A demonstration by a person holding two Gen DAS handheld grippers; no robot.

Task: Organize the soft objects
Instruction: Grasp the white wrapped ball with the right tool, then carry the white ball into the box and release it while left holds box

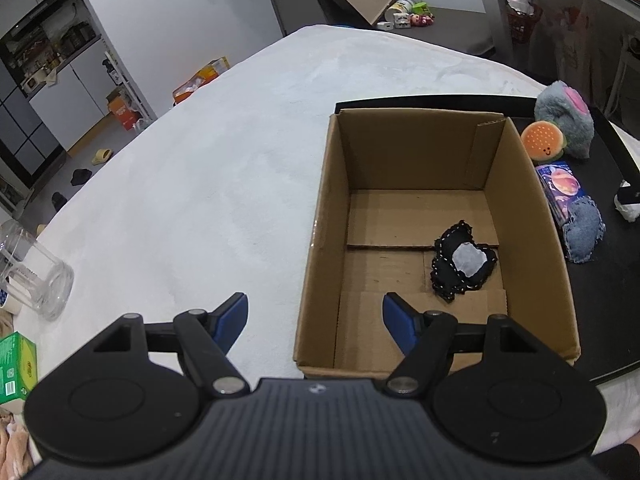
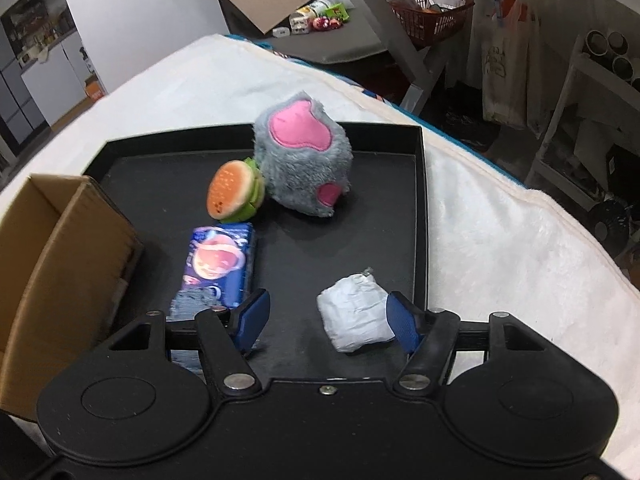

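An open cardboard box (image 1: pixel 524 216) stands on the white cloth and holds a black frilled pouch (image 1: pixel 464 266). My left gripper (image 1: pixel 314 322) is open and empty over the box's near left wall. On the black tray (image 2: pixel 420 216) lie a grey and pink plush (image 2: pixel 304 160), a burger plush (image 2: pixel 234 194), a blue packet (image 2: pixel 220 266), a denim piece (image 2: pixel 190 304) and a white crumpled bundle (image 2: pixel 356 312). My right gripper (image 2: pixel 326 318) is open, low over the tray, its right finger beside the white bundle. The box also shows in the right wrist view (image 2: pixel 52 248).
A clear glass jar (image 1: pixel 28 270) lies on the cloth at the left, with a green box (image 1: pixel 16 368) near it. The tray's raised rim runs around the soft objects. Shelves, a red basket (image 2: pixel 432 12) and clutter stand beyond the table.
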